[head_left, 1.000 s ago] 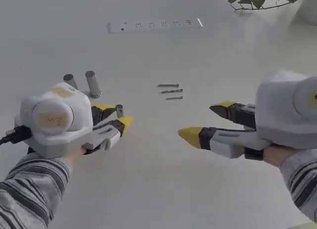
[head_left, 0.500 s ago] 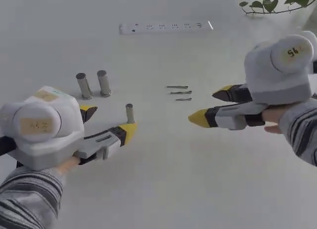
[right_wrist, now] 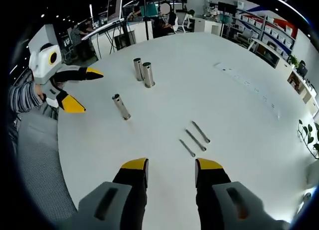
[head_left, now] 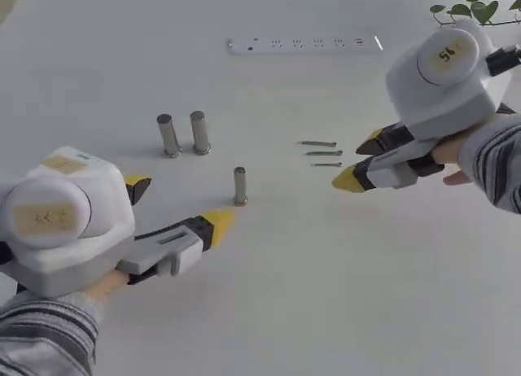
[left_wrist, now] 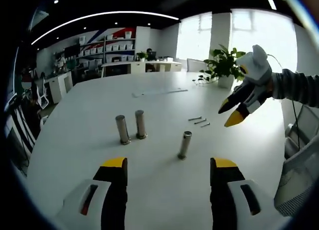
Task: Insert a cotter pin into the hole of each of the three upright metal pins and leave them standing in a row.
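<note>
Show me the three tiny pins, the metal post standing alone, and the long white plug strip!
cotter pins (head_left: 324, 153): head view, on the middle pin of the three lying flat.
lone metal pin (head_left: 240, 186): head view, middle of its upright shaft.
power strip (head_left: 305, 44): head view, middle of its top face.

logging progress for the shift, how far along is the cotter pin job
Done: nothing; all three cotter pins lie loose on the table, and the metal pins stand upright with one apart. In hand: nothing; the left hand-held gripper and right hand-held gripper are open. Left: all three insertions, then the row.
</note>
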